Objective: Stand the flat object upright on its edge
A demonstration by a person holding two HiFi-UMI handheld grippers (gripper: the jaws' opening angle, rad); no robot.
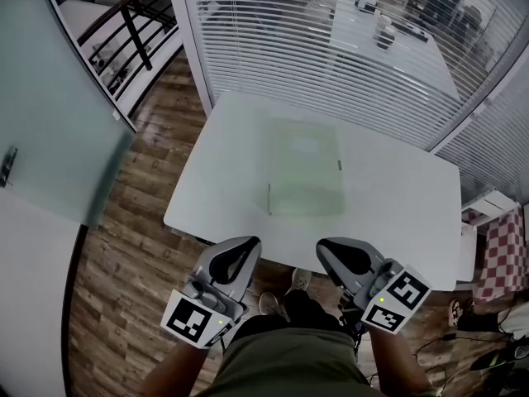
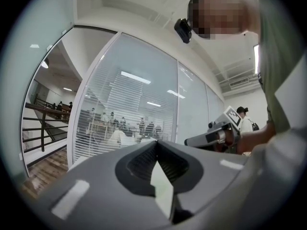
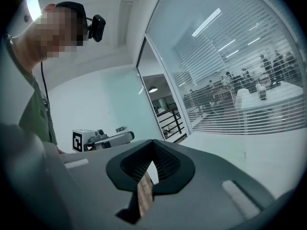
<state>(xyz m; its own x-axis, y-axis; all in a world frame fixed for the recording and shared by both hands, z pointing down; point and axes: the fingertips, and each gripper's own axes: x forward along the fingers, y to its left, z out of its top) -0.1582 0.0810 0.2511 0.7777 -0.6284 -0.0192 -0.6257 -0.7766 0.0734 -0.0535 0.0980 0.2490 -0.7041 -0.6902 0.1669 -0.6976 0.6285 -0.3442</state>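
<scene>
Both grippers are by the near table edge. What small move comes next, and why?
Probably carry the left gripper and right gripper forward toward the pale green flat object, opening the jaws on the way. It lies flat in the middle of the table, untouched, and both grippers hover at the near edge, shut and empty.

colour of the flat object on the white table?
Pale, translucent green. The flat rectangular object lies on the white table; head view shows it best.
</scene>
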